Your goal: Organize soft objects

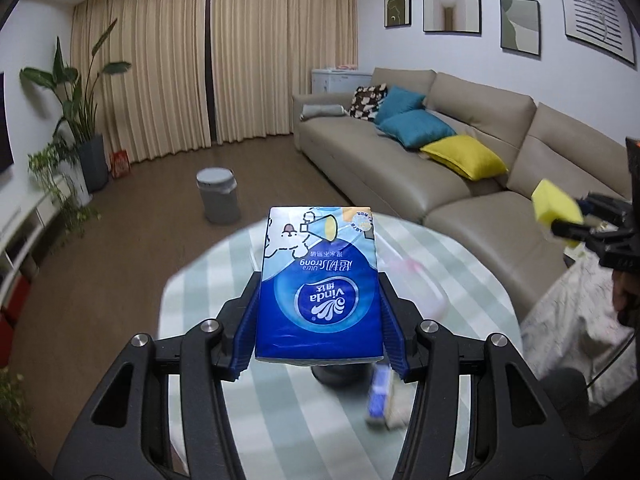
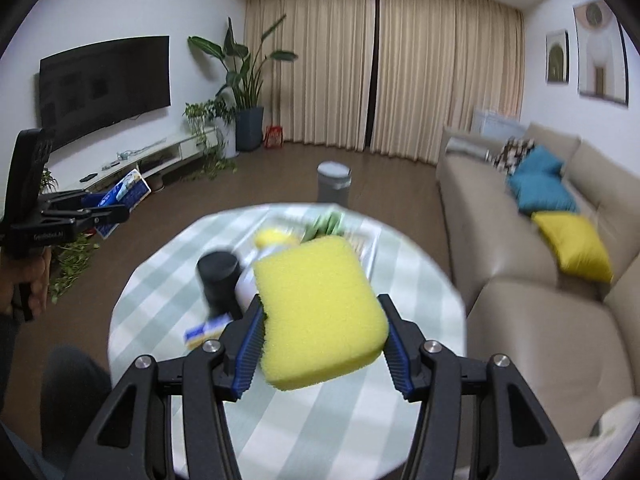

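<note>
Above the striped table (image 1: pixel 208 420), tissue pack (image 1: pixel 318 284) clamped between left fingers (image 1: pixel 246 340), yellow sponge (image 2: pixel 320 316) between right fingers (image 2: pixel 250 350).

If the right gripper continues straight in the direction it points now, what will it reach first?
Probably the round table. The right gripper, shut on the yellow sponge, points downward over it, roughly toward the blurred tray at its far side. Depth is uncertain.

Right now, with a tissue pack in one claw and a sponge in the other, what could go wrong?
The tissue pack sticks far out past the left gripper, pinched only at its near end, so it might tip or slide out. The yellow sponge sits tilted in the right gripper; being squashy, it could twist loose. A black cylinder stands on the round table below, and anything dropped might knock it.
</note>
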